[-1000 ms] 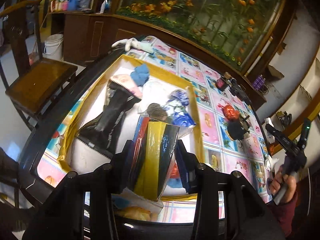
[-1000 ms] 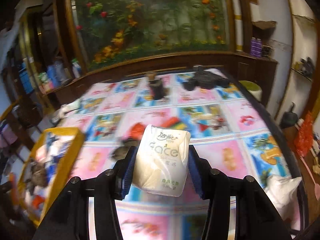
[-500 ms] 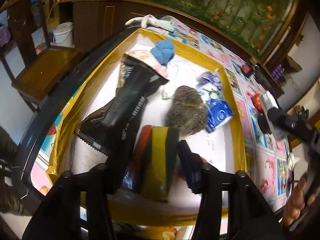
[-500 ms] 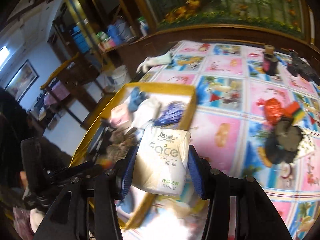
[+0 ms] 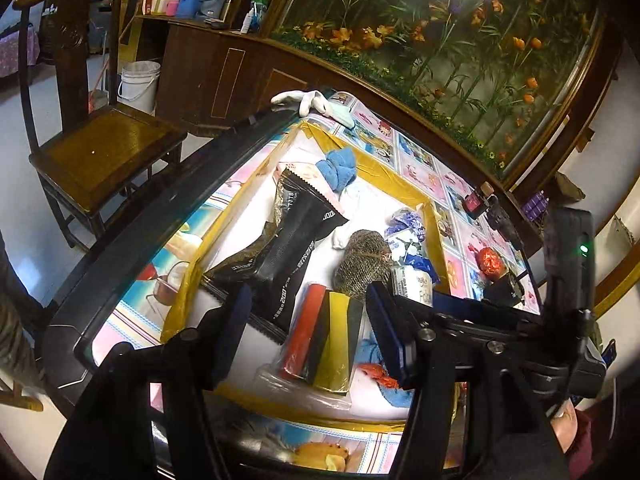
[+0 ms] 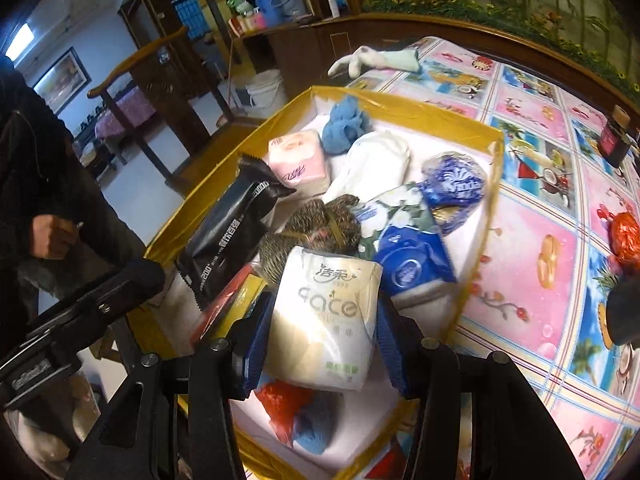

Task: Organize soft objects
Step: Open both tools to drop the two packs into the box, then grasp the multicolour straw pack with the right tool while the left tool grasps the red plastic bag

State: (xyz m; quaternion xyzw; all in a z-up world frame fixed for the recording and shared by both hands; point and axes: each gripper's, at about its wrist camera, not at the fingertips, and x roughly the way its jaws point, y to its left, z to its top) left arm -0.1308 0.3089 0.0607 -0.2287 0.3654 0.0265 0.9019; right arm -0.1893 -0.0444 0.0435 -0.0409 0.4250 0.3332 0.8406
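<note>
A yellow-rimmed box (image 5: 394, 179) (image 6: 404, 104) on the table holds several soft items: a black pouch (image 5: 292, 248) (image 6: 228, 236), a blue cloth (image 5: 338, 168) (image 6: 344, 124), a netted ball (image 5: 362, 264) (image 6: 316, 224), blue tissue packs (image 6: 412, 264) and a red, yellow and black packet (image 5: 330, 340). My left gripper (image 5: 310, 332) is open above that packet, which lies in the box. My right gripper (image 6: 324, 332) is shut on a white tissue pack (image 6: 324, 312), held over the box's near end. It also shows at the right in the left wrist view (image 5: 472, 308).
A white glove (image 5: 308, 100) (image 6: 380, 58) lies beyond the box. A dark bottle (image 6: 614, 136), a red crinkled item (image 6: 626, 236) and black objects (image 5: 502, 220) sit on the patterned tablecloth to the right. A wooden chair (image 5: 92, 148) stands left of the table.
My left gripper has opened and let the striped packet go into the box. My right gripper carried the white tissue pack left, from over the tablecloth to over the box.
</note>
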